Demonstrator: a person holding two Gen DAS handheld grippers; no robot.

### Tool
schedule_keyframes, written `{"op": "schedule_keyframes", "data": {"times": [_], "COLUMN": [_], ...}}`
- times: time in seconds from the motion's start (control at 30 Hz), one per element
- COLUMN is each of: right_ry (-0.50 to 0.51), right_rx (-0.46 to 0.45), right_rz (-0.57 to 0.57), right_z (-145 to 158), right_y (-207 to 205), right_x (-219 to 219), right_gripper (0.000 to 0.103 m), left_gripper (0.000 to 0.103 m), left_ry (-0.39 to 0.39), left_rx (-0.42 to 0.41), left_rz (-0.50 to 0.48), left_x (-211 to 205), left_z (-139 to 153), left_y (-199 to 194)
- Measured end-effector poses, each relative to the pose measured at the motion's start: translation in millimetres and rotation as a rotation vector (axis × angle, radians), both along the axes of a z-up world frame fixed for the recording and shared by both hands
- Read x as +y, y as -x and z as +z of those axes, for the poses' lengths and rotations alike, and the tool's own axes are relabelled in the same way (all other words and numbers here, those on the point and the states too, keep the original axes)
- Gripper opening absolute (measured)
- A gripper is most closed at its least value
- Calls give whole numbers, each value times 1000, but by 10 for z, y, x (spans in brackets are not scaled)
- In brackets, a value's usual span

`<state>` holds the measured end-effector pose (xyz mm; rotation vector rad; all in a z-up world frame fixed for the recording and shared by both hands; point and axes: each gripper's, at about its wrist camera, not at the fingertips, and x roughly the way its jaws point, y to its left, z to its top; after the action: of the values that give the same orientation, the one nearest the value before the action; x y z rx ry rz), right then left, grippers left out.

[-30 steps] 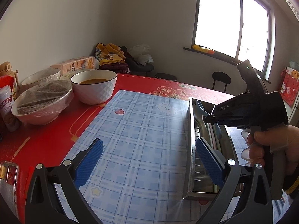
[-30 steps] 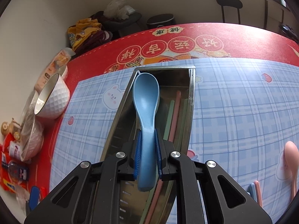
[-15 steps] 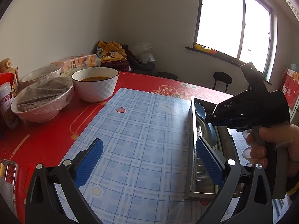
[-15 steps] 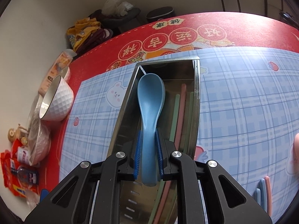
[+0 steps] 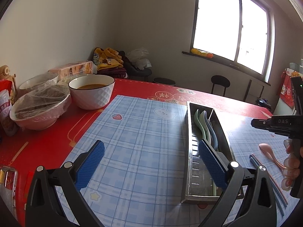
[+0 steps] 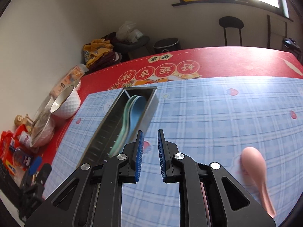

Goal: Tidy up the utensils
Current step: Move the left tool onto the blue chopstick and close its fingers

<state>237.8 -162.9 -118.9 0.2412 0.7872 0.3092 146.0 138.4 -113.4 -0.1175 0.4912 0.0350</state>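
Observation:
A long steel utensil tray [image 5: 189, 151] [image 6: 106, 124] lies on the blue checked mat. A blue spoon [image 6: 138, 111] [image 5: 208, 130] and a green spoon [image 5: 198, 123] [image 6: 123, 124] lie in it. My right gripper [image 6: 149, 153] is open and empty, held above the mat just right of the tray; it also shows in the left wrist view [image 5: 280, 124]. A pink spoon [image 6: 255, 172] [image 5: 269, 153] lies on the mat to its right. My left gripper [image 5: 149, 162] is wide open and empty, with its right pad over the tray.
A white bowl of soup [image 5: 92, 90], covered bowls [image 5: 39, 106] and food packets [image 5: 5, 109] stand on the red tablecloth at the left. Blue and pink chopsticks [image 5: 265, 174] lie on the mat right of the tray.
My right gripper has let go of the blue spoon, which now lies in the tray, and has pulled back to the right. The left gripper has hardly moved.

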Motion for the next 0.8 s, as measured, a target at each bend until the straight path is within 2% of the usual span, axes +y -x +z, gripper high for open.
{"op": "schedule_keyframes", "data": {"times": [0.13, 0.3, 0.43, 0.57, 0.63, 0.8], "right_ry": [76, 153, 143, 119, 105, 66], "right_rx": [-45, -58, -49, -54, -56, -74], "right_rz": [-45, -80, -106, -125, -131, -124], "right_z": [-87, -263, -370, -427, -455, -459], "right_y": [287, 575, 727, 812, 839, 866], "right_x": [-432, -887, -1241, -1465, -1503, -1555], "right_gripper": [16, 16, 16, 16, 16, 16], "left_gripper": [97, 97, 97, 96, 91, 68], "left_ry": [-23, -58, -113, -98, -90, -71], "left_rx": [0, 12, 11, 21, 34, 81], "left_rz": [-18, -31, -19, -58, -89, -214], "left_x": [-59, -143, -273, -492, -657, -1148], "left_z": [-16, -37, 4, 64, 85, 114], "left_y": [-9, -30, 12, 108, 147, 208]}}
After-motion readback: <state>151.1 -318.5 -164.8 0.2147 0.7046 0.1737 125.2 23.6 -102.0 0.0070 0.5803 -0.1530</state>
